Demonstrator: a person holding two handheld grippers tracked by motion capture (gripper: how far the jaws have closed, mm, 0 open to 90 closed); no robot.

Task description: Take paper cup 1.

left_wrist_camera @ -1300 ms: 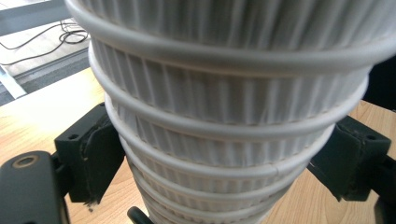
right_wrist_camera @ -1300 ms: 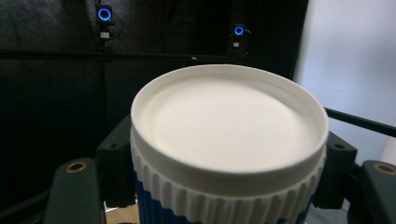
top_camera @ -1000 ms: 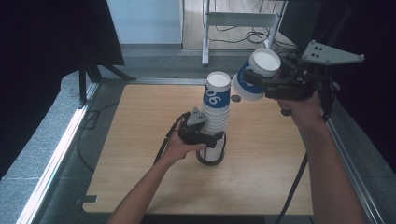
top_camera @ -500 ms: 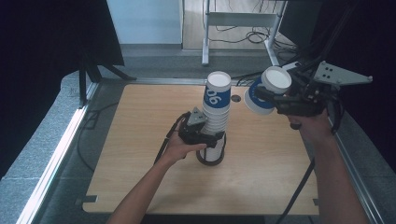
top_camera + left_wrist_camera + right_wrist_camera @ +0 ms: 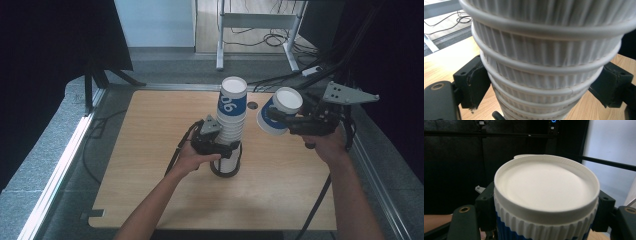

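Observation:
A tall stack of ribbed white paper cups [image 5: 231, 131], the top one with a blue band, stands on the wooden table [image 5: 150, 150]. My left gripper [image 5: 220, 148] is shut on the stack's lower part; in the left gripper view its black pads [image 5: 477, 85] press on both sides of the stack [image 5: 544, 62]. Right of the stack, my right gripper [image 5: 281, 120] is shut on a single blue-and-white cup [image 5: 276, 114], held tilted in the air and apart from the stack. In the right gripper view the cup's round white end [image 5: 546, 185] faces the camera.
A black ring [image 5: 224, 173] circles the foot of the stack. A small dark hole [image 5: 253, 106] sits in the tabletop behind it. A metal rail [image 5: 60, 165] runs along the table's left side. Metal frame legs and cables [image 5: 280, 35] lie on the floor beyond.
My right gripper has come down with the single cup, from above the stack's top to beside its upper part. The left gripper and the stack have stayed still.

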